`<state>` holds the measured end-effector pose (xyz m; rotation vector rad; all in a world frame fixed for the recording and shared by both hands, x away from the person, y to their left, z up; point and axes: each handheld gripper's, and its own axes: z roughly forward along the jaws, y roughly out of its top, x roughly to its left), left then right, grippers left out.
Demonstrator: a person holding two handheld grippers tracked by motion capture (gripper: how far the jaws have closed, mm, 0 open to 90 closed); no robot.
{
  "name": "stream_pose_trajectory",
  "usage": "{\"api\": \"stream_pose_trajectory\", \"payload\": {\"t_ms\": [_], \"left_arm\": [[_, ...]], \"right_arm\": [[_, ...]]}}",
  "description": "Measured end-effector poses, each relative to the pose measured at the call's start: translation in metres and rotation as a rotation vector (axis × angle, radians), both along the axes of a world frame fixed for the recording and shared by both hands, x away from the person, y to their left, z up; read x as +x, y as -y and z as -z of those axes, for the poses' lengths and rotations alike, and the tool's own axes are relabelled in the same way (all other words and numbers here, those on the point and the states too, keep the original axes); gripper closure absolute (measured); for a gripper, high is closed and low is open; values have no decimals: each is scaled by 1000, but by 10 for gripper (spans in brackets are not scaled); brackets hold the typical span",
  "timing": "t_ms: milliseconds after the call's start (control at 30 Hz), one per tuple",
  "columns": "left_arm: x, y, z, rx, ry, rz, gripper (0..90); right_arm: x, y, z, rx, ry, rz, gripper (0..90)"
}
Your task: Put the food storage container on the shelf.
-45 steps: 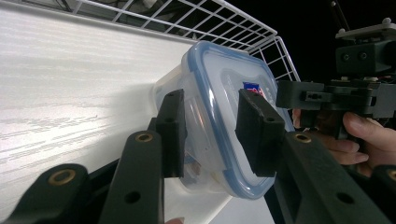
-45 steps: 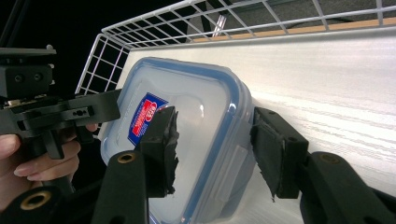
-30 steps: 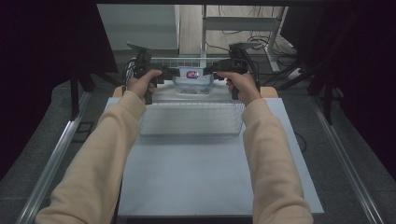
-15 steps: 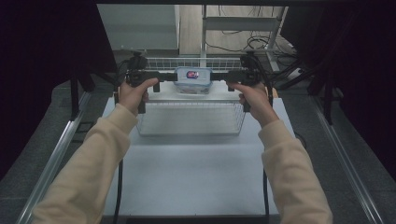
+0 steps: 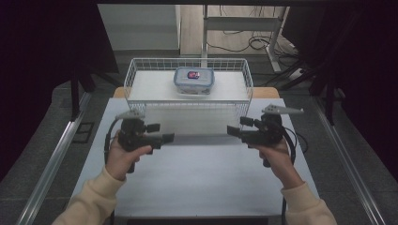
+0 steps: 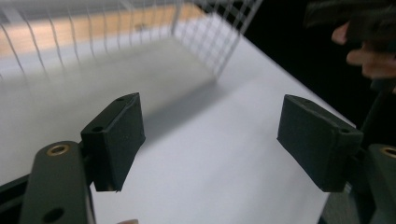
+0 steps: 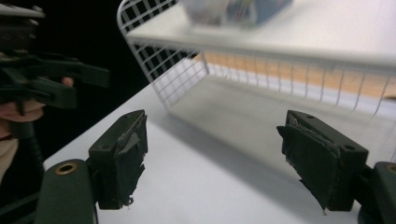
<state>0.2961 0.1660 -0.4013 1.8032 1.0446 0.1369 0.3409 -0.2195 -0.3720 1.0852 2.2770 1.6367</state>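
A white wire basket (image 5: 133,75) stands at the far end of the white table (image 5: 197,178). Inside it sits a clear lidded food container (image 5: 193,79) with something dark pink in it. My left gripper (image 5: 162,132) hovers over the table in front of the basket's left corner, its jaws wide apart and empty. My right gripper (image 5: 238,126) is level with it at the right, open too, and the two point at each other. The left gripper view has the left gripper (image 6: 217,135) over bare table near the basket (image 6: 205,32). The right gripper view has the right gripper (image 7: 219,154), the basket (image 7: 163,79) and the blurred container (image 7: 233,10).
Metal rails (image 5: 56,159) run along both sides of the table. Cables lie on the floor (image 5: 253,42) beyond the basket. In the right gripper view the other hand with its gripper (image 7: 42,79) is at the left.
Both hands have pulled back from the basket's sides toward the person and now hover over the middle of the table. The basket and container stay at the far end.
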Motion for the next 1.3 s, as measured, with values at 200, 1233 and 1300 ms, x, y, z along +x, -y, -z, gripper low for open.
{"api": "stream_pose_trajectory", "payload": {"t_ms": [200,1233,1300], "left_arm": [[-15,2,41,32,-37,-4,220],[-17,-5,66,88,-56,-23,224],[-17,-5,66,87,-55,-23,224]], "right_arm": [[-18,8,30,-8,-17,-4,227],[-33,11,70,-72,7,29,229],[-33,12,70,-71,10,32,228]]}}
